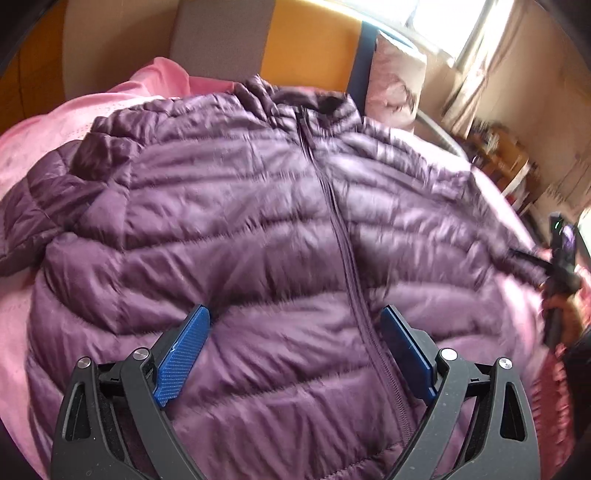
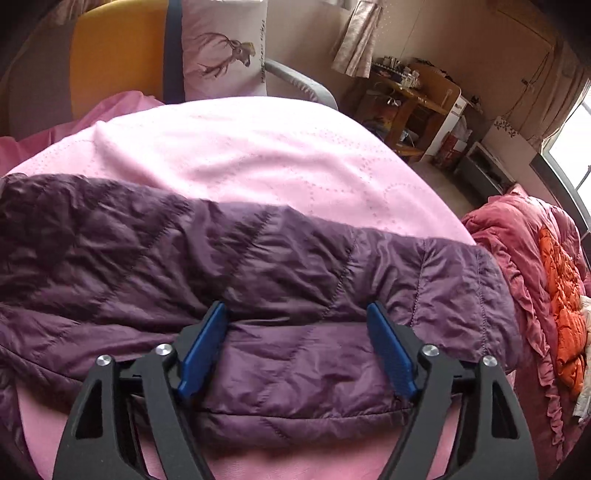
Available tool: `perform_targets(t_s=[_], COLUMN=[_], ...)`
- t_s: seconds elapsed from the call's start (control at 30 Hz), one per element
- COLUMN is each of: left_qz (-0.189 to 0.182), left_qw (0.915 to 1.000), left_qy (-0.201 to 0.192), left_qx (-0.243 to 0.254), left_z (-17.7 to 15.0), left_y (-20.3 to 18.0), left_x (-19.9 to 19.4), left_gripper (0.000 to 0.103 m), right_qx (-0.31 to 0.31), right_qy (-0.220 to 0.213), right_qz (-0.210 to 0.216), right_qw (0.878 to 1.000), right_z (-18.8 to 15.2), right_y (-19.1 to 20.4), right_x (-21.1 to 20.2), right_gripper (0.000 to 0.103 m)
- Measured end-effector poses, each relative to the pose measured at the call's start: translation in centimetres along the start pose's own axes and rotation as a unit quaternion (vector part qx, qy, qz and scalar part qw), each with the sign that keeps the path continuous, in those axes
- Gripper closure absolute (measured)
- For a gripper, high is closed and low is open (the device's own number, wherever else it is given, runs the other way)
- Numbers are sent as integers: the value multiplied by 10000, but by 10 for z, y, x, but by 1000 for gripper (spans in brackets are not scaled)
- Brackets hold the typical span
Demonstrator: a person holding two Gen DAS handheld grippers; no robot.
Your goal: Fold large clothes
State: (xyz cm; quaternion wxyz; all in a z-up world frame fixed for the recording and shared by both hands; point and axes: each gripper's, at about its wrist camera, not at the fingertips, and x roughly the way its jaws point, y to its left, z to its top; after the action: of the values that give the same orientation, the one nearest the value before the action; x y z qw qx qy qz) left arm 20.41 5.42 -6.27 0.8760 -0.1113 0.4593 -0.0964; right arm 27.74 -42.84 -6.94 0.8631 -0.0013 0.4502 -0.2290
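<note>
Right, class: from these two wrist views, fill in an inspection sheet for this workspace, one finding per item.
Surface: pink blanket covering the bed.
Job's things: purple puffer jacket lying front up, zipper closed; one sleeve stretched out sideways.
Clutter: red and orange bedding heaped at the bed's edge; deer-print pillow at the head.
Grippers: left gripper open over the jacket's front; right gripper open over the sleeve.
Cables: nothing seen.
Surroundings: wooden desk, curtains, window.

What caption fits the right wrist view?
Open right gripper poised over purple puffer jacket's sleeve on the pink blanket.
</note>
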Motion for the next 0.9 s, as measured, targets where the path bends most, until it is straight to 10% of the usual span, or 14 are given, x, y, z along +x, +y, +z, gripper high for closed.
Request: perform_targets(t_s=[0.27,0.5,0.9], left_qz=[626,939,712], left_qw=[9966,9943,9852], left_qy=[-500,-160,-773], left_qx=[-215,-478,-1353], left_z=[40,19,4], left_y=[48,80,102], left_x=[-9,11,-32], left_gripper=[11,11,11], right_qx=[-846,-353,-242], right_qy=[-516,237,-82], right_qz=[2146,1463,1282], right_qw=[9717,9883,9914], right_z=[25,39,32], right_y=[142,194,184], right_x=[-61,8,15], right_gripper=[36,18,4])
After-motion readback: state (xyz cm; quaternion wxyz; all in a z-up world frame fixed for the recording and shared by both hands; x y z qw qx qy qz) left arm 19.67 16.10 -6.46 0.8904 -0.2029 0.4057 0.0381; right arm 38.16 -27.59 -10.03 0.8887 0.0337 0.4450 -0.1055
